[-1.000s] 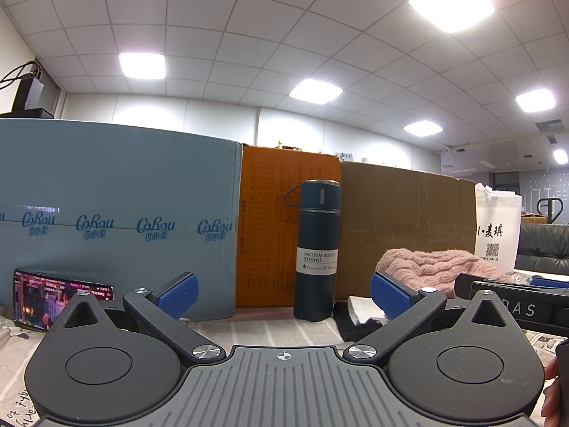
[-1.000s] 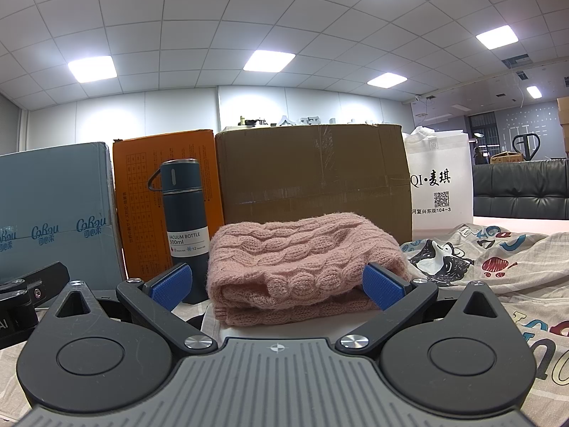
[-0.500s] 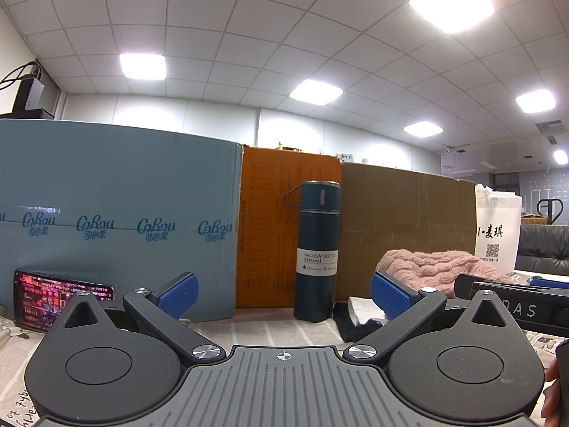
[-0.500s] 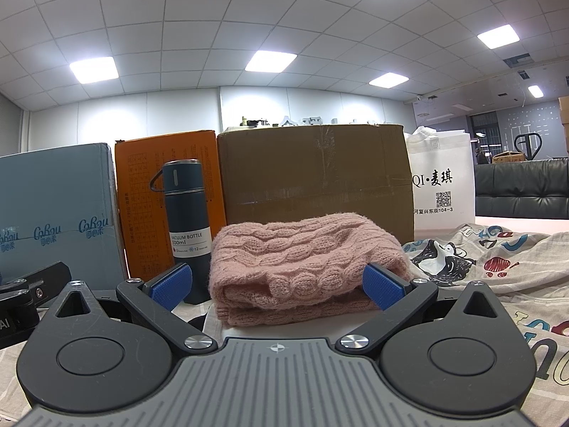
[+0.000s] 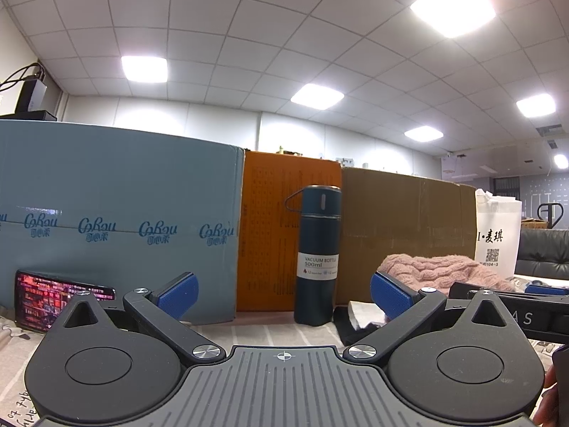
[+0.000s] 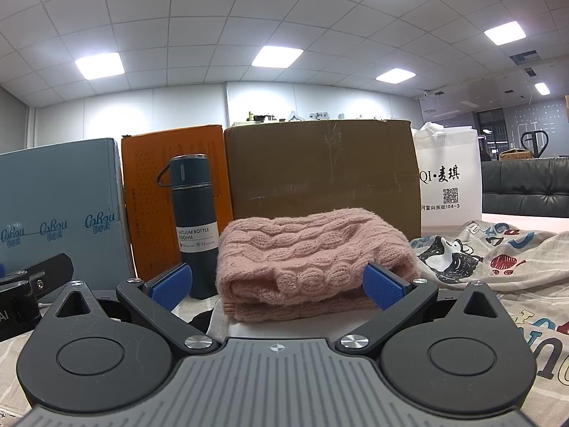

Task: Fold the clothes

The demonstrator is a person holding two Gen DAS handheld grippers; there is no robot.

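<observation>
Both the left claw [image 5: 282,293] and the right claw [image 6: 277,281] gape empty. A folded pink sweater [image 6: 313,259] sits mid-frame, with the vacuum bottle [image 6: 193,224] upright to its left.

The left gripper [image 5: 282,290] is seen from behind, its two blue-padded fingers [image 5: 177,293] spread wide apart with nothing between them. Straight ahead, a tall dark blue vacuum bottle [image 5: 317,254] is stood upright on a pale patterned cloth [image 5: 263,331]. Behind it, a grey-blue printed carton [image 5: 117,220], an orange box [image 5: 274,231] and a brown cardboard box [image 5: 409,227] are lined up side by side. A lit phone screen [image 5: 46,297] is propped at far left. A folded pink cable-knit sweater [image 5: 444,270] is seen at right, with a white printed bag [image 5: 498,235] behind it.
</observation>
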